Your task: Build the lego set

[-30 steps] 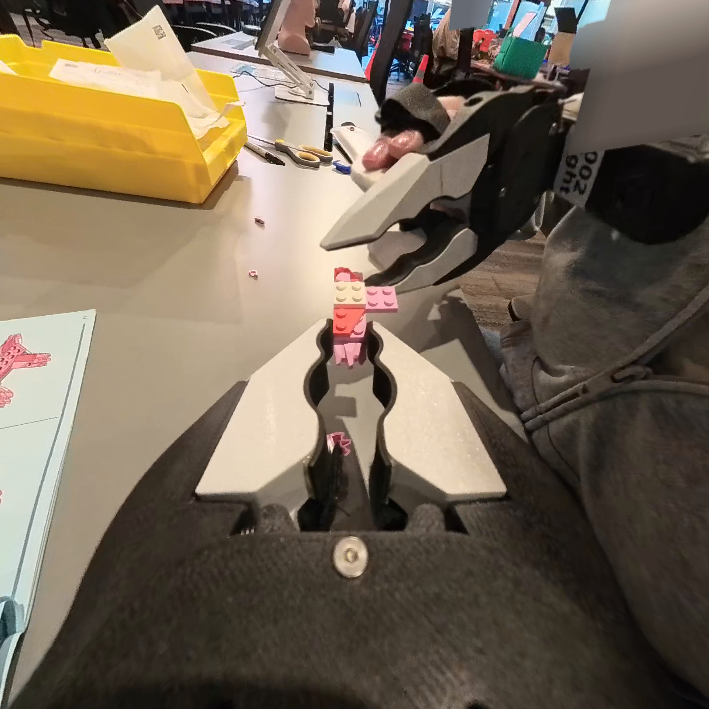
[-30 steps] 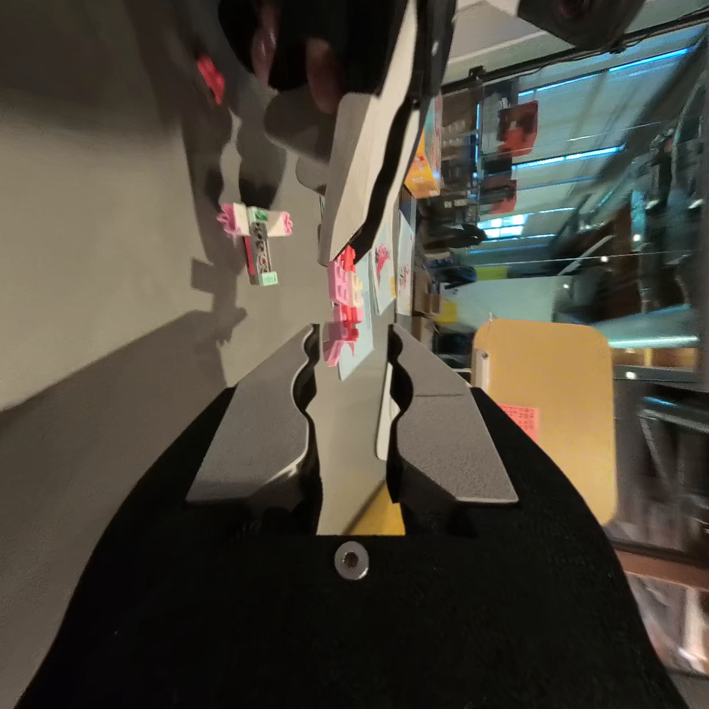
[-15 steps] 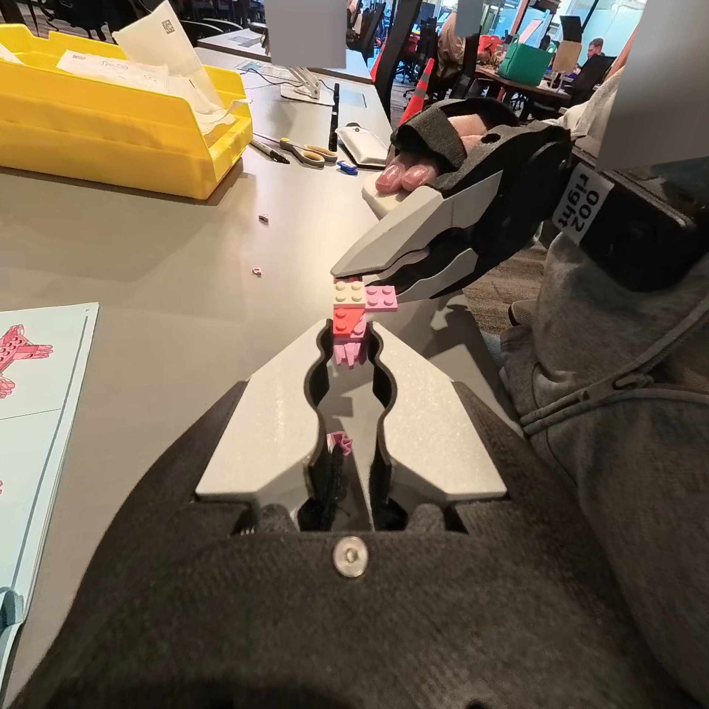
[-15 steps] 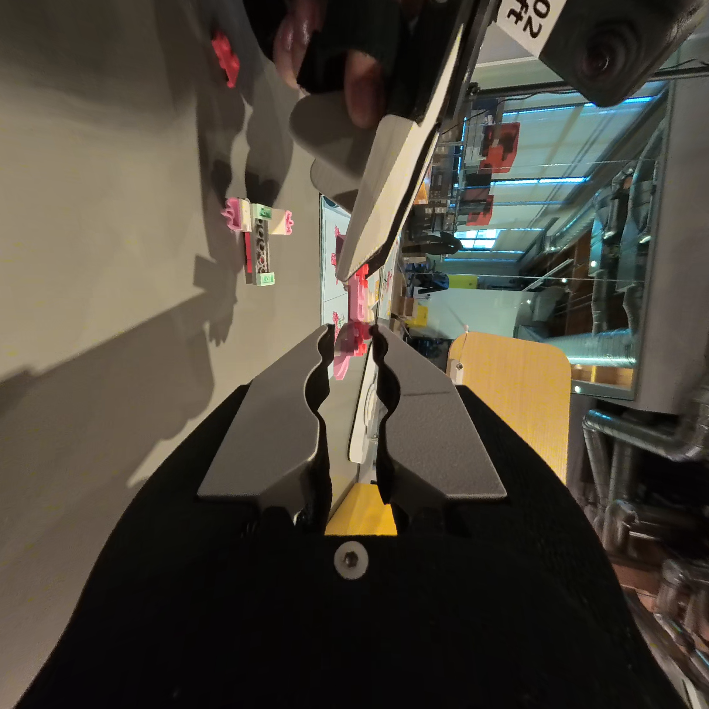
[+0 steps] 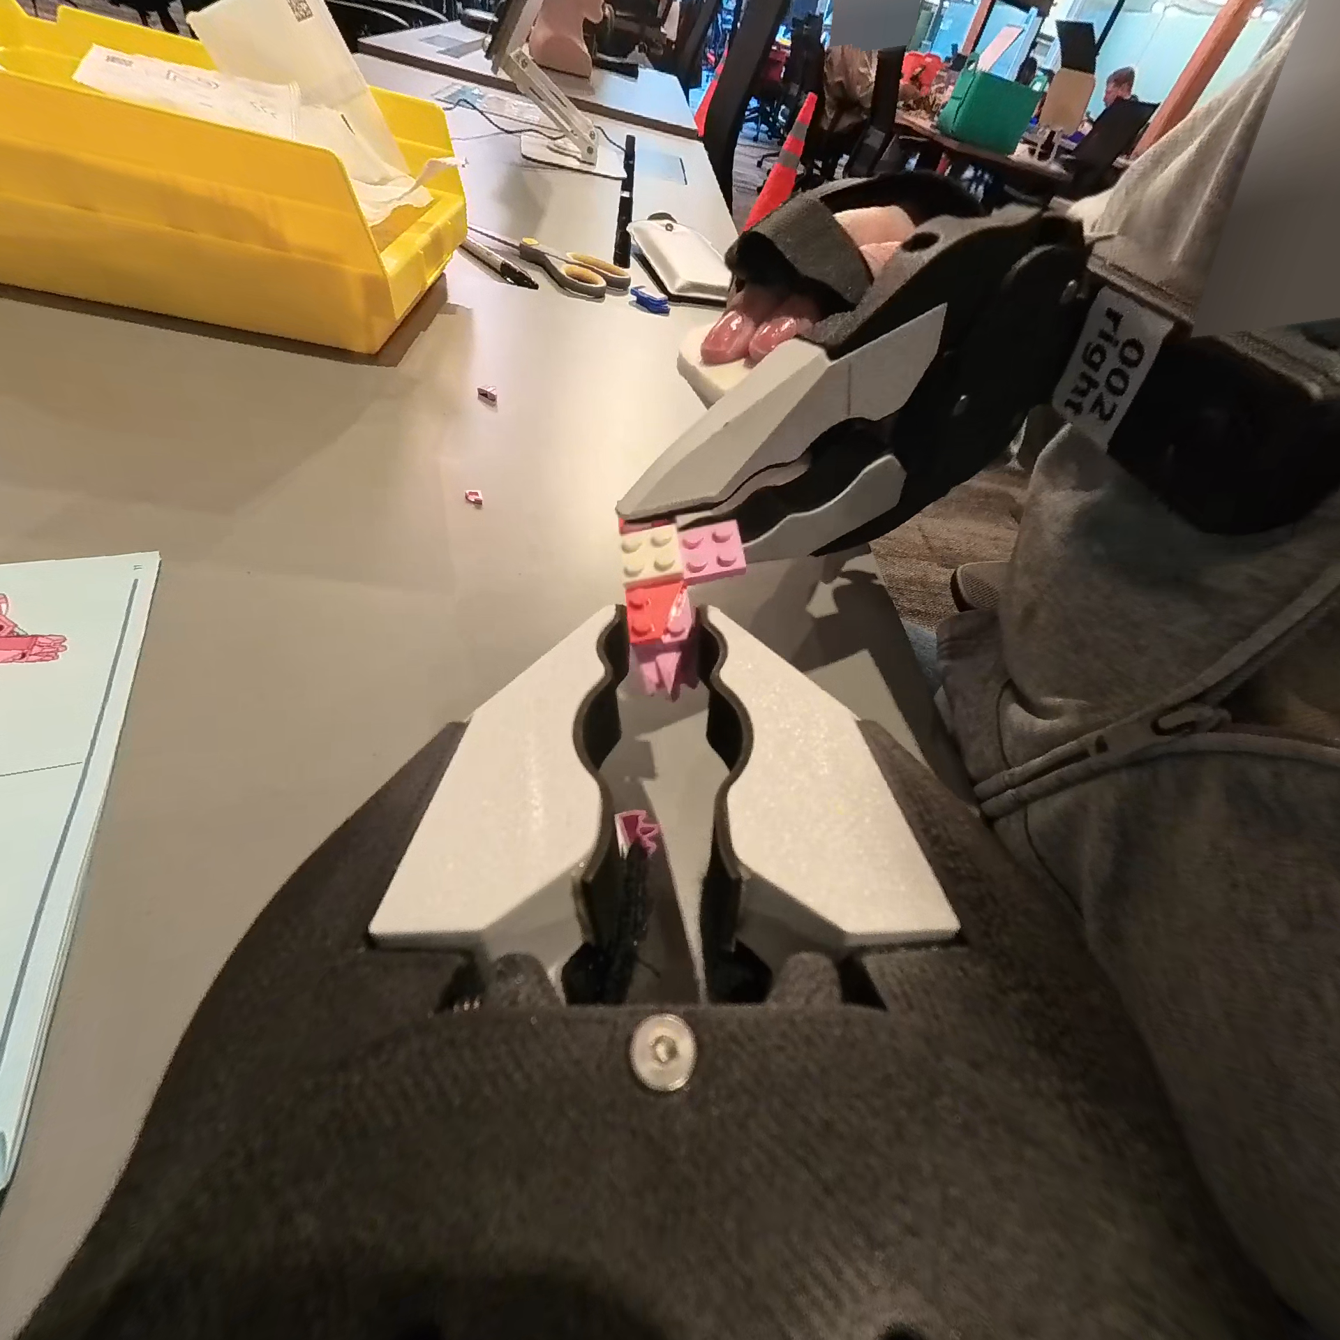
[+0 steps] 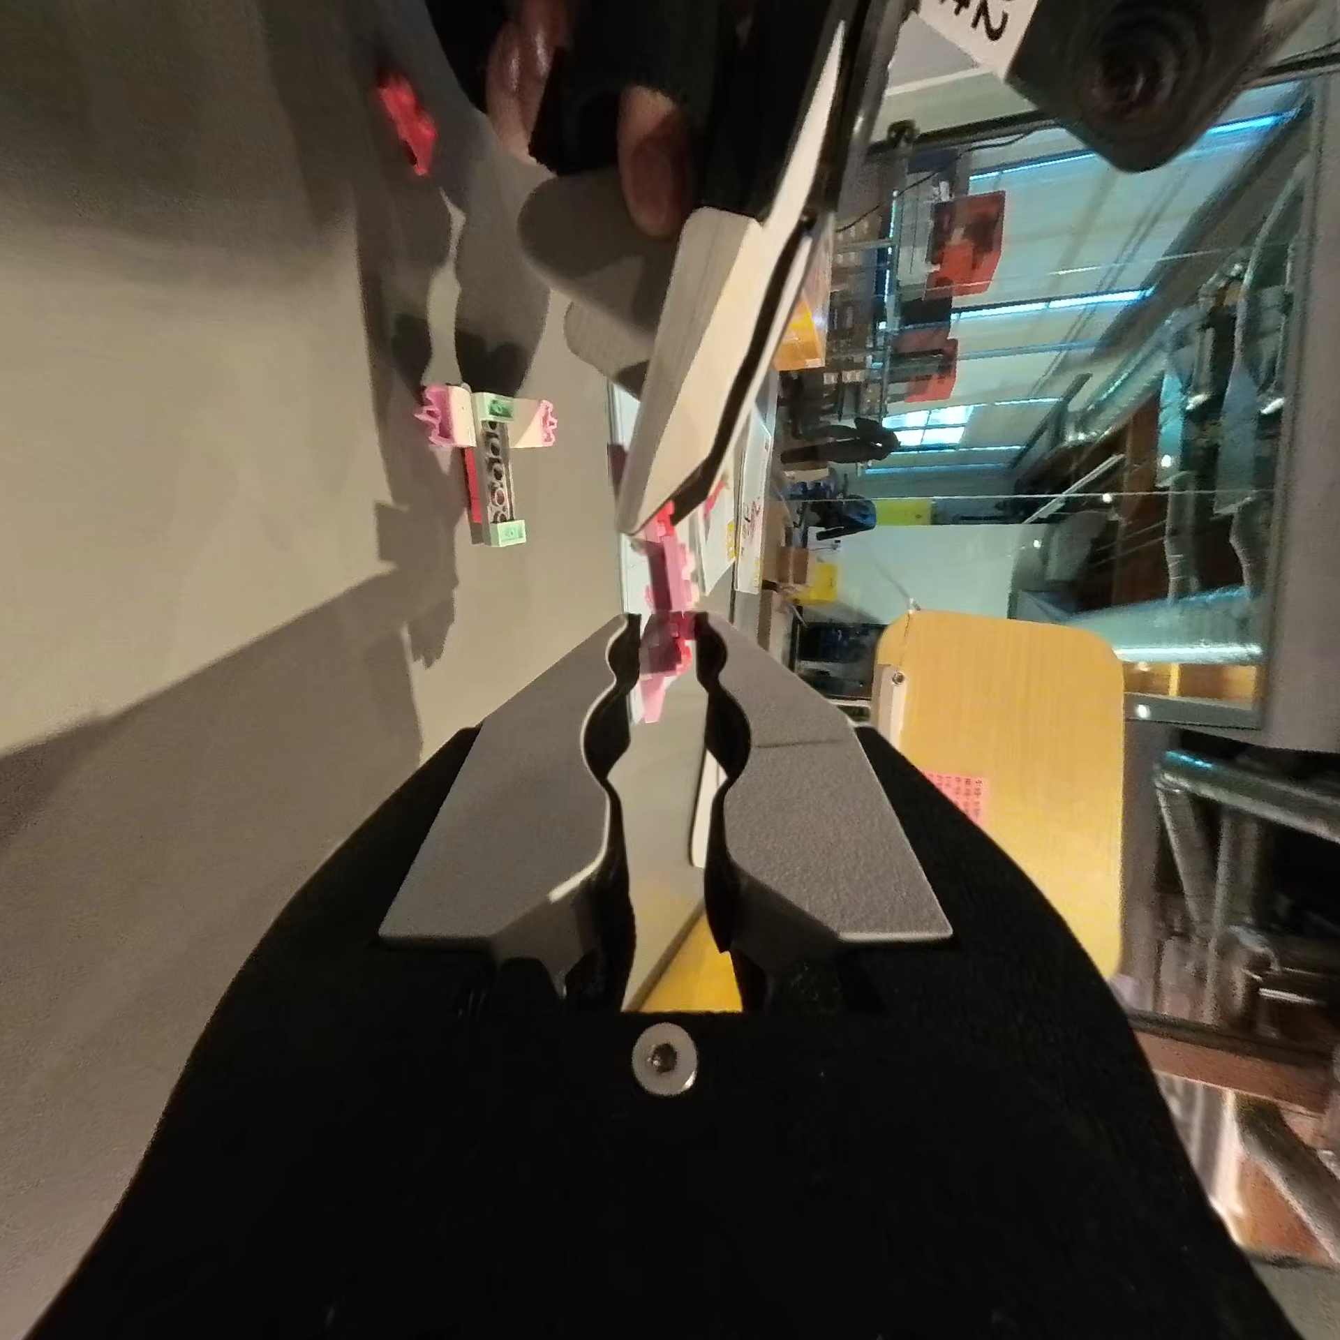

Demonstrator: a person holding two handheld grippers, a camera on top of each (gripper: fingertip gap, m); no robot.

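The left tool gripped the lower end of the small lego assembly, held above the surface, and the right tool pinched its top from 2 o'clock. The piece looked light and stiff, but its joints could snap apart, so holding near the joints seemed safest. Only the right wrist view showed a second lego build lying at 10 o'clock.
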